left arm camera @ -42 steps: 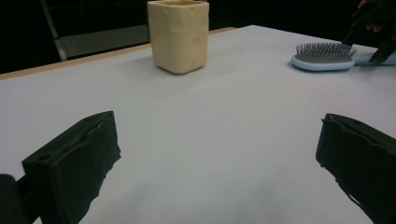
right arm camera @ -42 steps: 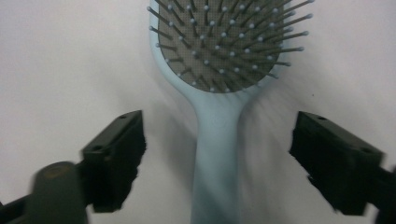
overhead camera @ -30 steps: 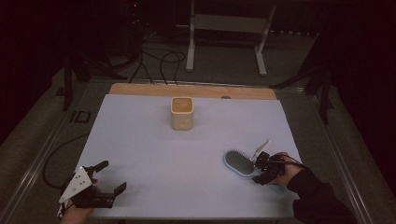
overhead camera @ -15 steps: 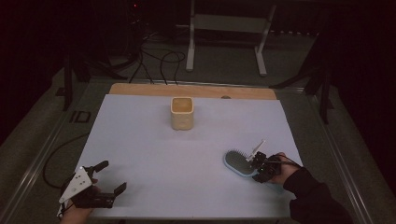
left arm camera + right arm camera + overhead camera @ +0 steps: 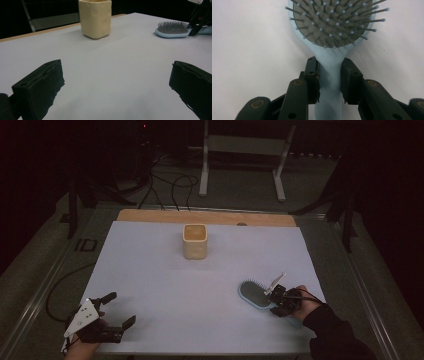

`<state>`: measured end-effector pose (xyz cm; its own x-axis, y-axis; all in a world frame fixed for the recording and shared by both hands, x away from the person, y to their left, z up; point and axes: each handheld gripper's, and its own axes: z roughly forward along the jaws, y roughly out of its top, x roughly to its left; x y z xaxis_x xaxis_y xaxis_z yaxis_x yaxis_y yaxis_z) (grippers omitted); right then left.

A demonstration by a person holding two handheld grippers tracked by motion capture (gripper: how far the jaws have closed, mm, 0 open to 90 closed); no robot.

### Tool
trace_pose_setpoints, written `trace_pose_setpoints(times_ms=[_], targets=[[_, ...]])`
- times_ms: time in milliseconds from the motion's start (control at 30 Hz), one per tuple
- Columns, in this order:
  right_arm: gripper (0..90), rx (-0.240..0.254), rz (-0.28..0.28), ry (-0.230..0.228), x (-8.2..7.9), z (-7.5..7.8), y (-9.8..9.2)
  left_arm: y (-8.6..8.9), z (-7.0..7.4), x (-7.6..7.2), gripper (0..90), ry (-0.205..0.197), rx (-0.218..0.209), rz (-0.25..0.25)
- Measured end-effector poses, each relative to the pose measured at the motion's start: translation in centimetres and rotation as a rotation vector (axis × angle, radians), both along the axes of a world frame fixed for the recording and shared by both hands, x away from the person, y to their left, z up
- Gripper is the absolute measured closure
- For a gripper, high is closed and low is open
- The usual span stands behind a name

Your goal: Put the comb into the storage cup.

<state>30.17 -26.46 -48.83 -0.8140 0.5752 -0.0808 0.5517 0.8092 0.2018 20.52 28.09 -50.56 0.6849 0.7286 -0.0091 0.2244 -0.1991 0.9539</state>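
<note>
So over on the left, the left gripper (image 5: 116, 311) sits at the near-left corner of the pale lilac tabletop (image 5: 165, 285) with its fingers (image 5: 40, 85) spread wide and nothing between them. From the left gripper view it's just bare surface ahead, with everything else well off in the distance.

Middle-back there's a cream-yellow squarish ceramic cup (image 5: 195, 241), standing upright and open at the top, well apart from both hands.

On the right is where it's happening. The light blue plastic paddle hairbrush (image 5: 255, 294) lies flat near the right edge, bristles up, grey pad showing. Its long axis runs from the head, pointing toward the middle of the tabletop, back along the handle toward the person's right hand. The right gripper (image 5: 276, 296) is lined up straight along that axis: in the right gripper view the handle (image 5: 329, 82) runs right up between the two fingers (image 5: 312, 80), head farthest from the hand. They've just been closing in and now sit against both sides of the neck just below the head, so I'd call that a grip.

The right hand is obviously the near one. If the brush is headed for the cup, I'd guess the long axis has to swing from flat to upright.
</note>
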Motion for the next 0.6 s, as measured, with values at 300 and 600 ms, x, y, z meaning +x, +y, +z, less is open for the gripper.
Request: trace_pose_setpoints(times_ms=[300,600], targets=[[70.1,0.087,-0.057,-0.035,0.24,0.21,0.22,0.03,-0.01,0.02,0.0,0.0,0.002,0.0],[70.2,0.167,-0.075,-0.081,0.31,0.78,0.77,0.02,-0.01,0.0,0.0,-0.001,0.0,-0.001]])
